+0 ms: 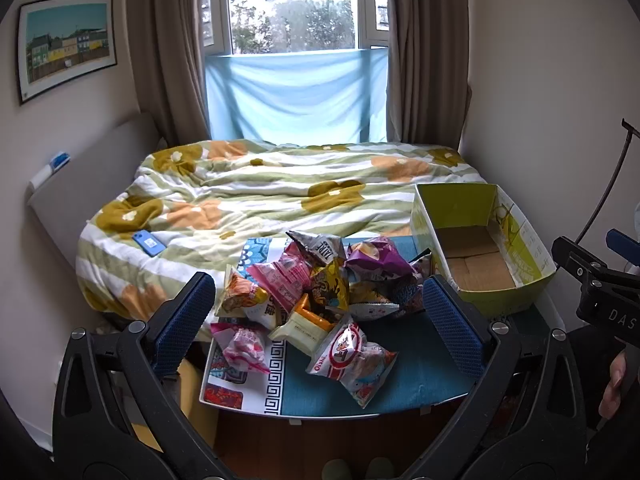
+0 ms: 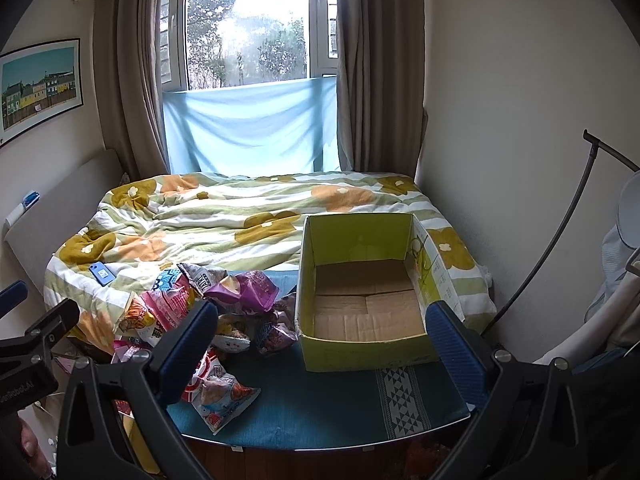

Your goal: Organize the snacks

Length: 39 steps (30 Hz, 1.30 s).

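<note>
A pile of snack packets (image 1: 320, 288) lies on a small table with a teal cloth (image 1: 408, 376); it also shows in the right wrist view (image 2: 224, 304). A red-and-white packet (image 1: 352, 360) lies nearest me. An open, empty green cardboard box (image 1: 480, 248) stands at the table's right; in the right wrist view the box (image 2: 364, 296) is straight ahead. My left gripper (image 1: 320, 312) is open and empty, held above the pile's near side. My right gripper (image 2: 324, 340) is open and empty, in front of the box.
A bed with a flowered quilt (image 1: 260, 196) lies behind the table, with a blue phone (image 1: 147, 242) on it. A window with curtains is beyond. A wall is close on the right. A black lamp stand (image 2: 560, 232) curves up at the right.
</note>
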Motion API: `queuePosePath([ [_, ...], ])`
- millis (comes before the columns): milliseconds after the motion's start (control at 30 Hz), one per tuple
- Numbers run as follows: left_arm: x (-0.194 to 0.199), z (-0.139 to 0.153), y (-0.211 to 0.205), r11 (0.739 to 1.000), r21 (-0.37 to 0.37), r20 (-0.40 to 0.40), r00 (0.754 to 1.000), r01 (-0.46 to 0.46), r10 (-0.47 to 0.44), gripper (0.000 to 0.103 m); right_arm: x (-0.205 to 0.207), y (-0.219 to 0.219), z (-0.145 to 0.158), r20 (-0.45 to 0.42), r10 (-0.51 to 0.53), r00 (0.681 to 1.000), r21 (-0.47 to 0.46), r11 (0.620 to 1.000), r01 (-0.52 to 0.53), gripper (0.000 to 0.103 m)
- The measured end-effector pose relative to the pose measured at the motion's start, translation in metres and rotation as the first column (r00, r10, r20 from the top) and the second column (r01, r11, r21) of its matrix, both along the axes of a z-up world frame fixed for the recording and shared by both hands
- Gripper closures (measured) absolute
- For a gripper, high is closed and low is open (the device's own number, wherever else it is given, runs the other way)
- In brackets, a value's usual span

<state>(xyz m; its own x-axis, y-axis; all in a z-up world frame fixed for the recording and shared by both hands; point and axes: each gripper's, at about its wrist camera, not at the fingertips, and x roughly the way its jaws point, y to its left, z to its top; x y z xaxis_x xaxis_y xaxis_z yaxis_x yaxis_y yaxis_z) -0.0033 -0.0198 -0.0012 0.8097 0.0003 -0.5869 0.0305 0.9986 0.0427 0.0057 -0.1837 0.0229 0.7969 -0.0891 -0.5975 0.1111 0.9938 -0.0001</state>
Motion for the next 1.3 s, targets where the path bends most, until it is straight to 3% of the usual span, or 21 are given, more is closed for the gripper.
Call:
queuePosePath([
  [533,0.0,0.0,0.0,1.0,0.0,-0.002,1.0,0.001,-0.001,0.001,0.002,-0.001,0.001,-0.002,0.002,1.0,0.004,1.0,-0.002,0.0],
  [800,-0.006,-0.006,0.008,0.999,-0.009,-0.044,0.998,-0.039,0.039,0.001,0.007,0.001,-0.001,-0.019,0.033,0.999,0.029,0.999,-0.032,0.0],
  [1100,-0.027,-0.05,0.053,0.993,0.003,-0.123,0.986,-0.117,0.116,0.001,0.024,0.013,-0.041,-0.07,0.197,0.978,0.071,0.979,-0.192,0.0],
  [1300,-0.004,-0.091,0.096,0.996,-0.011,-0.196,0.977,-0.093,0.089,0.001,0.035,0.038,-0.08,-0.131,0.245,0.961,0.091,0.968,-0.234,0.0],
])
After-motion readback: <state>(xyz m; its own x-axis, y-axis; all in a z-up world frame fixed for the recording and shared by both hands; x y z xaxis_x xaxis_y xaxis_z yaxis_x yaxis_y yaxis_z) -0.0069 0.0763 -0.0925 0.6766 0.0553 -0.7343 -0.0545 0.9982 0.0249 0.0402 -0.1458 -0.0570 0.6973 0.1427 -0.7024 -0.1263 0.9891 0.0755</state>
